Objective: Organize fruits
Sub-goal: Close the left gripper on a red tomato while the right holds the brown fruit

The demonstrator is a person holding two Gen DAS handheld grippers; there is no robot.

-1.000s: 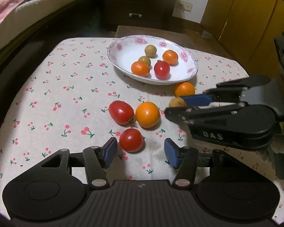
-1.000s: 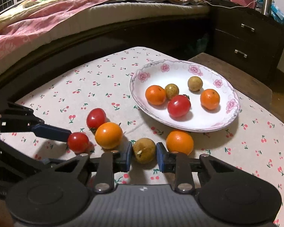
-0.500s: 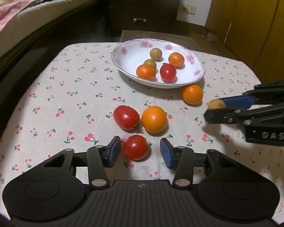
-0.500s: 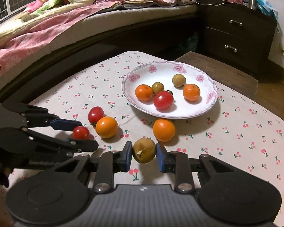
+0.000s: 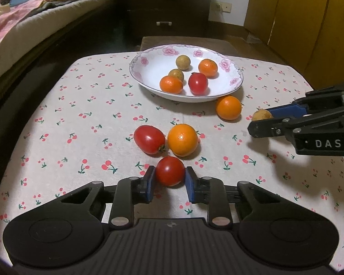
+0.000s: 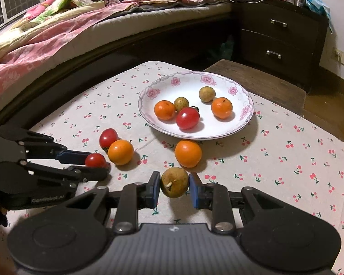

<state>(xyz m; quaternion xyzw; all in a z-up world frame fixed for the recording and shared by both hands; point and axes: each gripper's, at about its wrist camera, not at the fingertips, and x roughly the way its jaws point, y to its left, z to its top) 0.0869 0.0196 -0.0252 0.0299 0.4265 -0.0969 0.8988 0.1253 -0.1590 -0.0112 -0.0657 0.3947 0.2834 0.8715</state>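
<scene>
A floral white plate (image 5: 231, 87) (image 6: 245, 119) holds two oranges, two brown longans and a red tomato. On the cloth lie a red tomato (image 5: 149, 139) (image 6: 108, 137), an orange (image 5: 182, 139) (image 6: 120, 152) and a second orange (image 5: 228, 107) (image 6: 188, 153). My left gripper (image 5: 169, 181) (image 6: 96, 163) is shut on a small red tomato (image 5: 170, 170) (image 6: 95, 160). My right gripper (image 6: 174, 188) (image 5: 260, 122) is shut on a brown longan (image 6: 174, 182) (image 5: 262, 115), held above the cloth.
The table wears a cherry-print cloth (image 5: 80, 119). A bed (image 6: 57, 27) runs along the far left. A dark drawer chest (image 6: 279, 34) stands behind the table, with a low wooden stool (image 6: 259, 84) next to the plate. Yellow cabinet doors (image 5: 309, 23) are at the right.
My left gripper moved forward and closed on the small tomato. My right gripper lifted the longan and drew back to the right, away from the fruit.
</scene>
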